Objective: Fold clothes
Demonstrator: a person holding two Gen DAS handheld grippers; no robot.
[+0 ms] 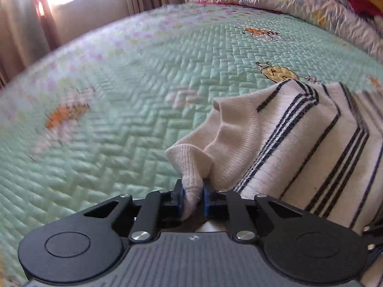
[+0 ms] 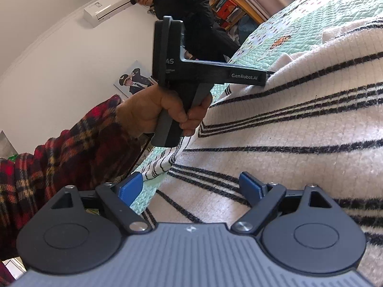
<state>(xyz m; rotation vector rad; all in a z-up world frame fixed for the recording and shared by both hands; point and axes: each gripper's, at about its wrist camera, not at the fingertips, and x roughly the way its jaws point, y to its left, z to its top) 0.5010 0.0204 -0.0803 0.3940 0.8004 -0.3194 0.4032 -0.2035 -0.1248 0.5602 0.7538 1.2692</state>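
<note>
Sweater [image 1: 299, 143], cream with dark stripes, lies spread on the green quilt [image 1: 119, 95] of a bed, and folding looks barely begun. Its sleeve [image 1: 215, 129] runs out from the body toward the open quilt, and the ribbed cuff [image 1: 189, 165] at the sleeve's end is bunched between the blue pads of the left gripper [image 1: 193, 197], whose jaws are clamped on it. So one grasp is made, but no clean fold shows yet: the body is rumpled into ridges beside the sleeve rather than laid flat in layers.

From the right wrist view, the right gripper [image 2: 191, 189] hovers low over the sweater's striped body, jaws wide apart with nothing between the pads; whether it touches the knit I cannot tell. Beyond it, a hand [image 2: 155, 114] in a plaid sleeve [image 2: 59, 157] holds the left gripper's handle at the sweater's far edge.

Left to do, by my reading: carry the sleeve in across the body, do the same on the other side, then fold the body over. Another person [image 2: 182, 12] stands past the bed.
</note>
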